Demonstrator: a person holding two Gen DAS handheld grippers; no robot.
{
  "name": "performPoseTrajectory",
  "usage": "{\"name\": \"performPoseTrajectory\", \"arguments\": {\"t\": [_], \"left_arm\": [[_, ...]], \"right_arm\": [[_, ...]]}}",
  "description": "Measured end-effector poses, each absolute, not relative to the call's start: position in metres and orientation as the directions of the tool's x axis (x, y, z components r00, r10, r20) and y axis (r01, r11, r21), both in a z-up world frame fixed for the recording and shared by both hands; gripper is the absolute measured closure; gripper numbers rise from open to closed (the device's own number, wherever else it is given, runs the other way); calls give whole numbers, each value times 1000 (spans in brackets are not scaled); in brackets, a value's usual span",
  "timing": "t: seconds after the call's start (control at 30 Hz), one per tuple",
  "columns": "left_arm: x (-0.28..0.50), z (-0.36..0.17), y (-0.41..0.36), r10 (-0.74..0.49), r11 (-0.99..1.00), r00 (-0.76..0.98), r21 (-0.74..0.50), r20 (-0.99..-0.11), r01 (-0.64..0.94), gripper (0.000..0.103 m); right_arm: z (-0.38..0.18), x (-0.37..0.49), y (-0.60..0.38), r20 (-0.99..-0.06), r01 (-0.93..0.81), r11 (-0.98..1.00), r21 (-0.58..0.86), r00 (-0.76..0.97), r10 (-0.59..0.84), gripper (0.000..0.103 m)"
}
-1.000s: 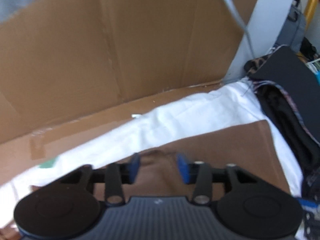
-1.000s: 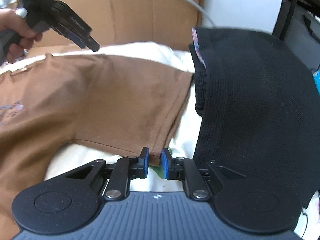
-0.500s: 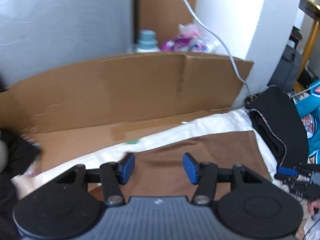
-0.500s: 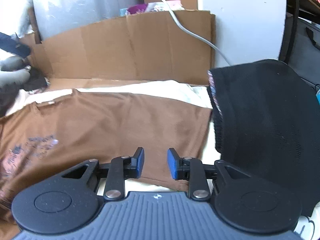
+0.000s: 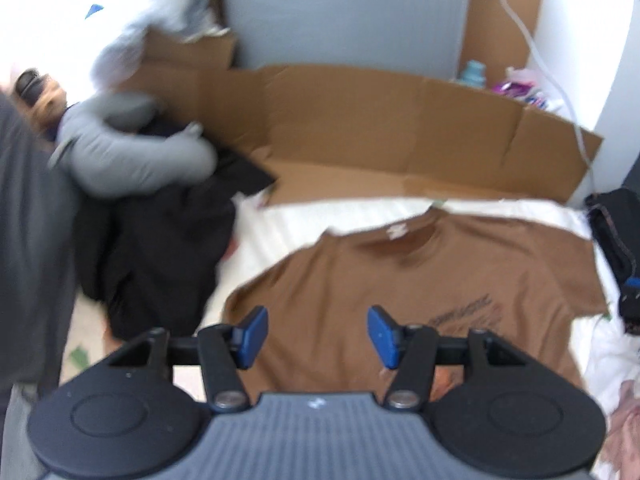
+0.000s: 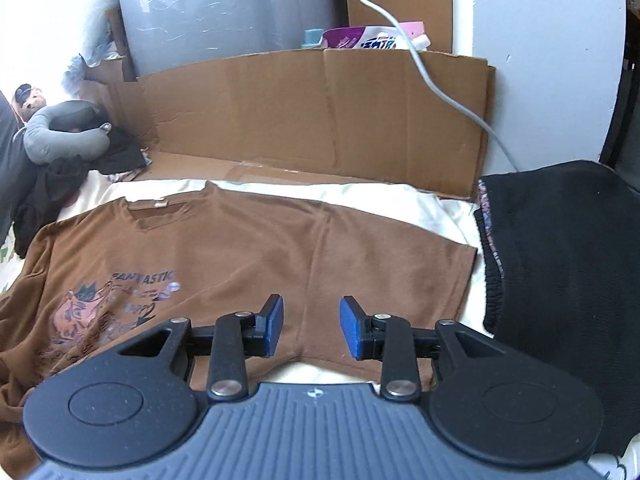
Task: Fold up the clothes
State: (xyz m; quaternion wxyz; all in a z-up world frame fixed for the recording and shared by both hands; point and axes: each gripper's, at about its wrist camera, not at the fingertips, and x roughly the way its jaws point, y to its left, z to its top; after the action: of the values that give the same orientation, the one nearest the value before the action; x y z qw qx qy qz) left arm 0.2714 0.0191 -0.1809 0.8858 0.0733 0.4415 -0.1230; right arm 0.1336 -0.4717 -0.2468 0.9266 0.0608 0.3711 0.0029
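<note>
left wrist view:
left gripper (image 5: 316, 334): jaws fairly wide, nothing between them, above the shirt and clear of the cloth.
brown T-shirt (image 5: 420, 280): spread print-up on the white sheet (image 5: 276, 236), collar at 12 o'clock, the sleeve on this side at 9 o'clock of the gripper.
dark clothes pile (image 5: 160, 248): at 9–10 o'clock, just beside that sleeve; grey neck pillow (image 5: 132, 156) on top of it.
cardboard (image 5: 360, 120): low wall at 12 o'clock behind the collar.
focus: frame blurred, fine detail of the hem not readable.

right wrist view:
right gripper (image 6: 311, 326): jaws opening, moderate gap, nothing between them; the shirt's bottom hem is just under the fingertips.
T-shirt side: print at 9 o'clock, sleeve with its hem running toward 2–3 o'clock.
black knit garment (image 6: 560, 280): at 3 o'clock, just beside the sleeve hem, a thin strip of sheet between them.
cable (image 6: 440, 88): hangs at 1 o'clock, over the cardboard, well clear of the shirt.

step: judged as shirt laid flat, both grippers free, first fold not yet begun.
next move: likely each gripper pinches a sleeve or side edge and carries it toward the centre line; needs a clean bite on one layer only.
room: open sheet at 12 o'clock of the collar; tight at 3 and 9 o'clock, where the neighbouring garments could get caught in a grab.
</note>
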Motion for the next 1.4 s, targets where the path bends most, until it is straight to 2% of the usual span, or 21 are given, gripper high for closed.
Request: {"name": "performPoseTrajectory", "arguments": {"t": [0.3, 0.43, 0.57, 0.9, 1.03, 1.17, 1.2, 1.33, 1.4], "left_arm": [[244, -258, 94, -100, 992, 475, -49, -874, 119, 48], [240, -284, 131, -121, 989, 477, -147, -870, -16, 49], [240, -303, 153, -114, 984, 485, -166, -867, -65, 51], [247, -341, 183, -217, 921, 474, -341, -853, -191, 54], [246, -350, 184, -272, 898, 460, -394, -846, -194, 55], [242, -352, 197, -317, 849, 488, -473, -813, -236, 55], [241, -353, 201, -333, 829, 500, -501, -800, -250, 56], [232, -358, 215, -401, 733, 540, -613, -740, -296, 74], [228, -360, 220, -416, 690, 561, -650, -715, -317, 78]], "right_arm": [[-243, 129, -437, -700, -67, 990, 124, 701, 135, 64], [-247, 134, -420, -710, -104, 986, 129, 684, 165, 64], [-252, 138, -402, -714, -136, 982, 130, 674, 188, 64], [-253, 151, -348, -715, -270, 954, 132, 640, 280, 64], [-252, 155, -334, -711, -302, 944, 134, 635, 303, 64], [-253, 158, -326, -712, -313, 938, 146, 625, 319, 64], [-254, 158, -324, -712, -316, 937, 148, 623, 323, 64], [-255, 161, -315, -711, -333, 929, 161, 613, 343, 64], [-254, 162, -309, -706, -356, 921, 160, 611, 359, 64]]}}
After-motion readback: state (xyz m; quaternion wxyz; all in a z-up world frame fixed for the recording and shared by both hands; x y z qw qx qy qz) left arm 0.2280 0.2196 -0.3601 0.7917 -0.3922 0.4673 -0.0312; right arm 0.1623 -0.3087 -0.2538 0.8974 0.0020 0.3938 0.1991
